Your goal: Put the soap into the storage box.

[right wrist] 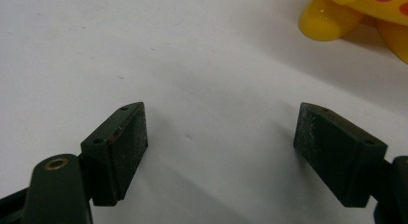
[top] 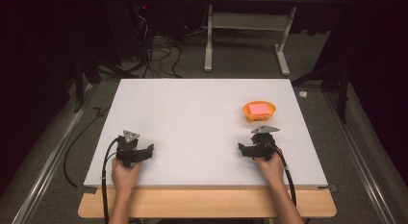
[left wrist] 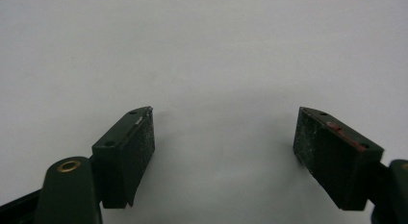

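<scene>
Both tongs, left (top: pixel 142 152) and right (top: pixel 246 149), gape empty over the white tabletop (top: pixel 192 118) near an orange bowl (top: pixel 259 111).

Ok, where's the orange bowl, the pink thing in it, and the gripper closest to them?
orange bowl (top: pixel 248 110), high view, on its left rim.
pink block (top: pixel 259 108), high view, on its top face.
right gripper (right wrist: pixel 219 132), right gripper view, midway between its open jaws.

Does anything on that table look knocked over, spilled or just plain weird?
Nothing stands out. The orange bowl sits upright on the white table with a pink block inside. Both the left gripper and the right gripper rest open and hold nothing.
</scene>
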